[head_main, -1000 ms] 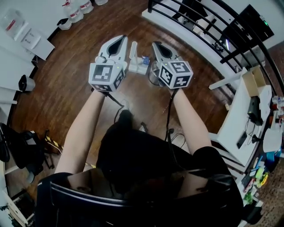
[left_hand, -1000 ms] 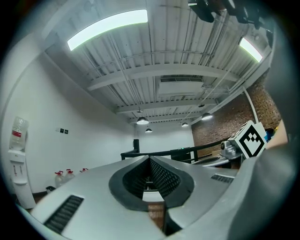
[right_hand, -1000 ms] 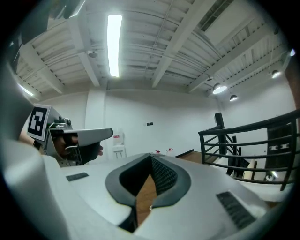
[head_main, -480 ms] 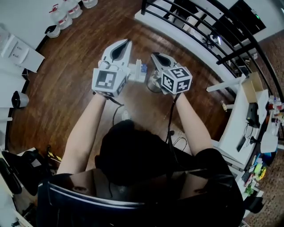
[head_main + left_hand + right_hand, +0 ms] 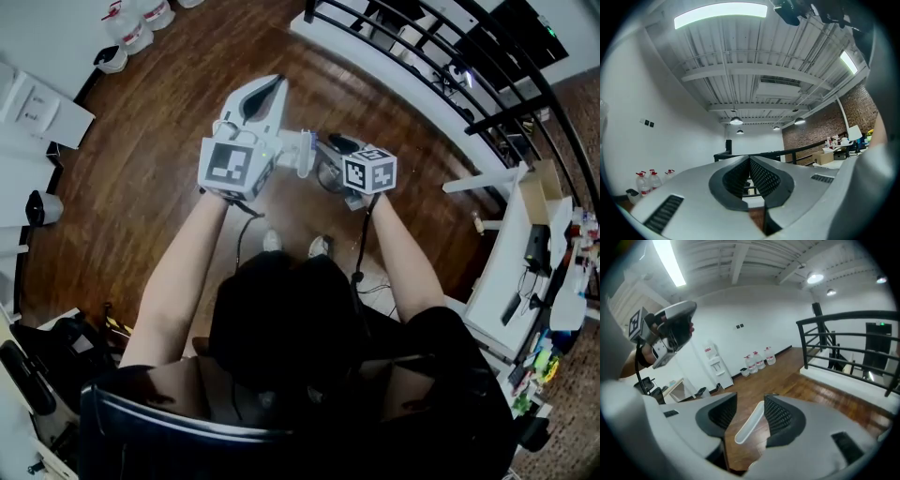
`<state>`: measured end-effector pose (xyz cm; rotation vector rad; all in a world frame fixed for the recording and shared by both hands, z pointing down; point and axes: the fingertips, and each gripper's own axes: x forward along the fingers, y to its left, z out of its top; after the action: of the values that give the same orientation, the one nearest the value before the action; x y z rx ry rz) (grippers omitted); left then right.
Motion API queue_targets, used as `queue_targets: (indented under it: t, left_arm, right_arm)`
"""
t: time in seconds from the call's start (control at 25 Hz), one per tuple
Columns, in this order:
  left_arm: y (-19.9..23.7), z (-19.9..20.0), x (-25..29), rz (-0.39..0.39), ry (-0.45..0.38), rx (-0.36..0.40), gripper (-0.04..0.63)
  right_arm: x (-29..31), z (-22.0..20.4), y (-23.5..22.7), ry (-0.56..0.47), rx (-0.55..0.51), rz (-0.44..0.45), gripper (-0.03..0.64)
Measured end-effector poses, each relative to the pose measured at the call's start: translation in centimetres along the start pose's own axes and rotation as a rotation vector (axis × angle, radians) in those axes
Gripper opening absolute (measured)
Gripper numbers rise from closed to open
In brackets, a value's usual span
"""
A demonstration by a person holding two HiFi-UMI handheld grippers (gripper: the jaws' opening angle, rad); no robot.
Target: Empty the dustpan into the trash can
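Change since earlier: right gripper point(image 5: 339, 148) is now being shown lower and tipped down toward the white plastic long-handled dustpan point(image 5: 304, 155), and its jaws have just been opening; the left gripper point(image 5: 270, 86) is being shown shifted to just beside the dustpan's top.

Head view: both grippers are being held out over the brown wooden plank floor point(image 5: 141, 141). The dustpan is being shown standing between them, just left of the right gripper's tips. A small round grey container point(image 5: 325, 176), probably the trash can, is being partly covered by the right gripper.

Left gripper view: the jaws are being kept clenched together on nothing. They are being aimed slightly upward at a black metal railing point(image 5: 797, 151) and a white ribbed ceiling point(image 5: 740, 51). No dustpan is being shown here.

Right gripper view: the jaws are being held apart, released. The dustpan's white handle point(image 5: 750, 422) is being framed in the gap, slanted, its upper end nearer the right pad. It is being touched by neither pad and appears to lie beyond the tips.

Step in hand: the handle is judged as being reached for, not yet being grasped.

Doing it well: the descent is best being continued until the pads are flanking the handle. The wrist is being rolled to square the jaws to its slant, and only then are the jaws being closed. The pan is being kept level until it is over the can.
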<state>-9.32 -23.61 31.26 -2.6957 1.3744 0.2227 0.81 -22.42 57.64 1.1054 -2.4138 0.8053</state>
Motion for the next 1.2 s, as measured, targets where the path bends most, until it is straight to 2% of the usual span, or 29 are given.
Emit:
queue_targets:
  t: [0.12, 0.28, 0.32, 0.4, 0.52, 0.64, 0.8, 0.88, 1.04, 1.2]
  left_arm:
    - [-0.1, 0.4, 1.1, 0.014, -0.009, 0.011, 0.006]
    - [0.1, 1.2, 2.5, 0.042, -0.051, 0.070, 0.006]
    - [0.2, 1.3, 2.7, 0.055, -0.051, 0.071, 0.006]
    - [0.5, 1.7, 3.0, 0.080, -0.049, 0.072, 0.006]
    - [1.1, 1.8, 2.9, 0.120, -0.039, 0.083, 0.006]
    - [1.7, 1.5, 3.0, 0.154, -0.020, 0.103, 0.006]
    - [1.7, 1.6, 3.1, 0.161, 0.008, 0.147, 0.006]
    - [1.8, 1.8, 3.2, 0.165, 0.011, 0.156, 0.006]
    - [2.2, 1.8, 3.1, 0.177, 0.014, 0.148, 0.006]
    - [2.9, 1.4, 2.8, 0.188, 0.021, 0.120, 0.006]
  right_arm:
    - [2.3, -2.7, -1.2, 0.081, 0.066, 0.033, 0.252]
    - [5.2, -5.8, -2.8, 0.166, 0.167, 0.048, 0.261]
    - [6.0, -6.4, -2.9, 0.190, 0.205, 0.066, 0.269]
    - [7.2, -7.4, -2.0, 0.230, 0.293, 0.141, 0.339]
    - [8.8, -8.6, -0.3, 0.276, 0.313, 0.219, 0.344]
    - [10.6, -8.6, 0.0, 0.277, 0.336, 0.247, 0.344]
    - [12.6, -8.1, 0.0, 0.275, 0.405, 0.280, 0.340]
    - [13.4, -8.0, 0.5, 0.289, 0.408, 0.302, 0.284]
    - [14.6, -7.9, 0.4, 0.313, 0.417, 0.279, 0.016]
    - [15.2, -7.1, 0.8, 0.288, 0.473, 0.321, 0.006]
